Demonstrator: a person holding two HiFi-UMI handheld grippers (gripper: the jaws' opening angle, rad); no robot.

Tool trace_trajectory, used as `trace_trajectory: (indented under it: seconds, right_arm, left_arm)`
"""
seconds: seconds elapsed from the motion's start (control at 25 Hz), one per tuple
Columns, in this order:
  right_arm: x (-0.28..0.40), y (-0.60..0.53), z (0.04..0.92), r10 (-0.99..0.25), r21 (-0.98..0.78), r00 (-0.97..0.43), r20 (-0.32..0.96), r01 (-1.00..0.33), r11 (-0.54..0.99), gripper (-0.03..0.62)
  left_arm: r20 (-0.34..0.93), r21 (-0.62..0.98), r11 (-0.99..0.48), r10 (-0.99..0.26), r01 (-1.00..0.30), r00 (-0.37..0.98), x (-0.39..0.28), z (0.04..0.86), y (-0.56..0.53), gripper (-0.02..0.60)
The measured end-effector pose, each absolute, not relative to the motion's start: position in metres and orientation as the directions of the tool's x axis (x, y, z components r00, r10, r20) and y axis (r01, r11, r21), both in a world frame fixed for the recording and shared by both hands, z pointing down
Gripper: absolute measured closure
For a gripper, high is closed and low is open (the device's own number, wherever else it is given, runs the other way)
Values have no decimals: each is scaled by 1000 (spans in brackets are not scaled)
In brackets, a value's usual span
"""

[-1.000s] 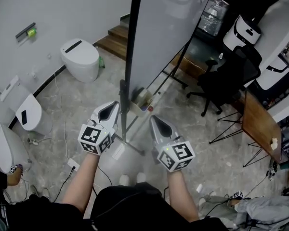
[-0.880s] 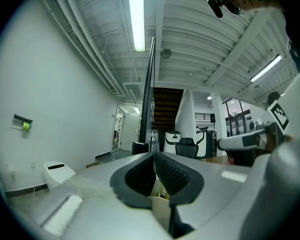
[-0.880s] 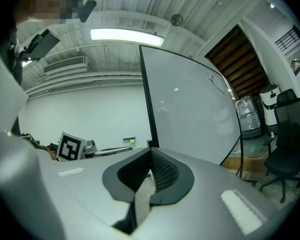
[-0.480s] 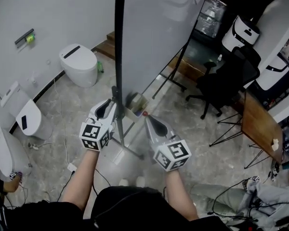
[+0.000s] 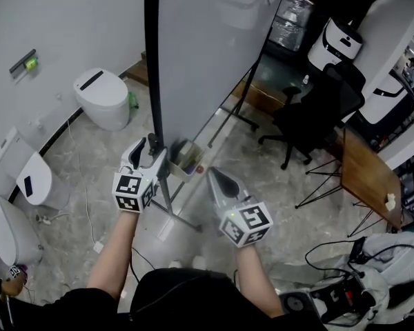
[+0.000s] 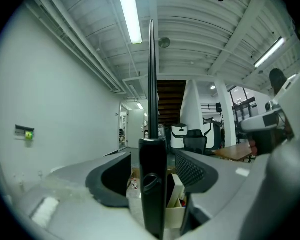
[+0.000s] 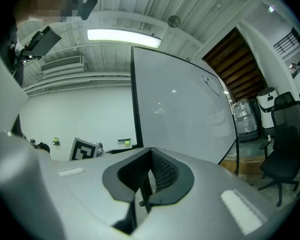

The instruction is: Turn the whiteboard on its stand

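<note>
The whiteboard stands upright on its stand, its black side frame pointing toward me. My left gripper sits at the lower end of that frame. Its jaws are opening, and in the left gripper view the black frame bar stands between the fingers with a gap on each side. My right gripper hangs to the right of the frame, away from the board, jaws together and empty. In the right gripper view the board's white face fills the middle, beyond the gripper.
A small box of markers hangs on the stand by the left gripper. The stand's legs run across the floor below. White toilets line the left wall. A black office chair and a wooden table stand at the right.
The board's near edge has swung left in the head view, and both grippers moved left with it. The left gripper's jaws have spread apart around the frame.
</note>
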State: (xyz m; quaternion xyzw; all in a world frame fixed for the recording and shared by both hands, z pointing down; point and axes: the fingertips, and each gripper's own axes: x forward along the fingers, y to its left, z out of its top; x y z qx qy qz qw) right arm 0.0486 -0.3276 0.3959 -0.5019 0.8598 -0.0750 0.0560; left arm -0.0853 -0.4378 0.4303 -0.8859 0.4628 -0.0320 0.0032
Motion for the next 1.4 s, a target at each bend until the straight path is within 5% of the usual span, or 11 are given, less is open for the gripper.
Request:
trace_trajectory:
  seconds: [0.52,0.6,0.68,1.4]
  right_arm:
    - [55,-340,401,-887,-187,-462,-7,-871,455,589]
    - [59,-341,402,-889,-189,-459,-4,-872,451,589]
    - [61,-341,403,-891,-189,-455,-4,-874,447,589]
    - [65,-327,403,-895,-190,-446,-5,-878,438,589]
  left_arm:
    - [78,-50,-592,-805,-804,588,-72,439,-468,283]
    - [87,-53,-596,-802,-801,591,-66,439,-471,303]
    - [93,-57,-602,-797,-796,596,-62,439,-470,392]
    - [101,-37,-609,-791,-792,603,-65,440,-466,400]
